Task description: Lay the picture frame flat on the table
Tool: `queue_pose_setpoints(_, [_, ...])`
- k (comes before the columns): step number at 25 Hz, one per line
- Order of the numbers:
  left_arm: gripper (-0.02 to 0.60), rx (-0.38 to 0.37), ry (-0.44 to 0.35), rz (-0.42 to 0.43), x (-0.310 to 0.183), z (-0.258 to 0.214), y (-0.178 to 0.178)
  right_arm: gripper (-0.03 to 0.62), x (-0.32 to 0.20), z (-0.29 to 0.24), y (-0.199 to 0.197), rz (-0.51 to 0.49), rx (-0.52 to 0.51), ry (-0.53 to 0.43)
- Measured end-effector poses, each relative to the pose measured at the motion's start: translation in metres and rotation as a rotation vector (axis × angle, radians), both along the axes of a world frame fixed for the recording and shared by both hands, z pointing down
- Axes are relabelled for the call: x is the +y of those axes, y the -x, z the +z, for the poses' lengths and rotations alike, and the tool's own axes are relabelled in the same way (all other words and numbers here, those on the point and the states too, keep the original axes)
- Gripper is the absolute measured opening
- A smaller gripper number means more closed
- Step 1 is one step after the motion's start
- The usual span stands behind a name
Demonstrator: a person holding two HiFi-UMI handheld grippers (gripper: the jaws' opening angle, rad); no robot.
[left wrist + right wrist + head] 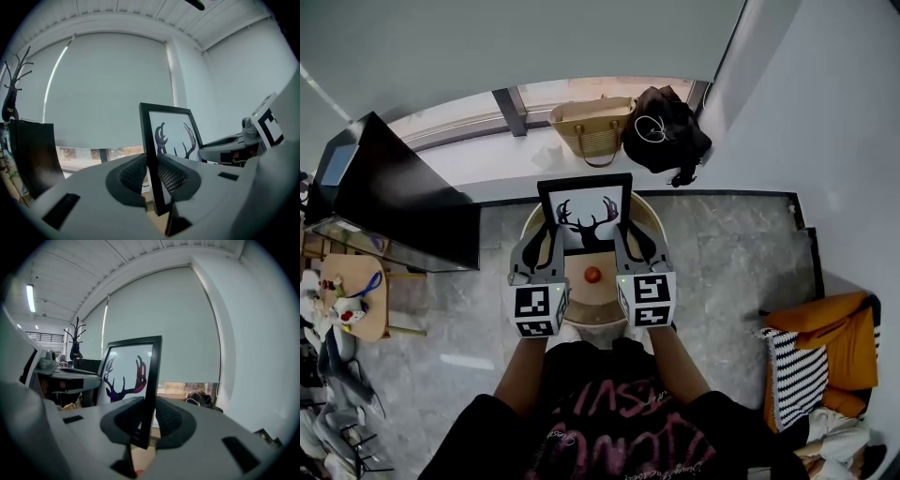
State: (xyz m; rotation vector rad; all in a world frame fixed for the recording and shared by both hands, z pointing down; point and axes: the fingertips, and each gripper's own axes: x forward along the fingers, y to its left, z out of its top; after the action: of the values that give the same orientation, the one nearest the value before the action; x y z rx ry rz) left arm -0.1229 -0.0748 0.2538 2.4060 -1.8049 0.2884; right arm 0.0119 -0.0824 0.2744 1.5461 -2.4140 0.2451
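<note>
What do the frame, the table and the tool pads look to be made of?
The frame has a matte black border with square edges and no shine; it could be wood or plastic, I can't tell which. The table looks like light wood with a warm tan top and a satin finish. The pads are dark with a cross-hatched texture, so probably rubber.

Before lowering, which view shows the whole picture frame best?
Head view: whole picture frame upright, left tool and right tool on its side edges. Each gripper view shows it obliquely, near edge clamped, bottom hidden.
</note>
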Motion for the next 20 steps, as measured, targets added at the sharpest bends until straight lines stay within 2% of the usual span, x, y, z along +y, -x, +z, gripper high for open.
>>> queue_pose_setpoints(20, [0.075,0.004,0.125,-0.011,-0.004,0.052,-0.004,0.081,-0.006,0.052,-0.003,-0.023,0.009,0.129])
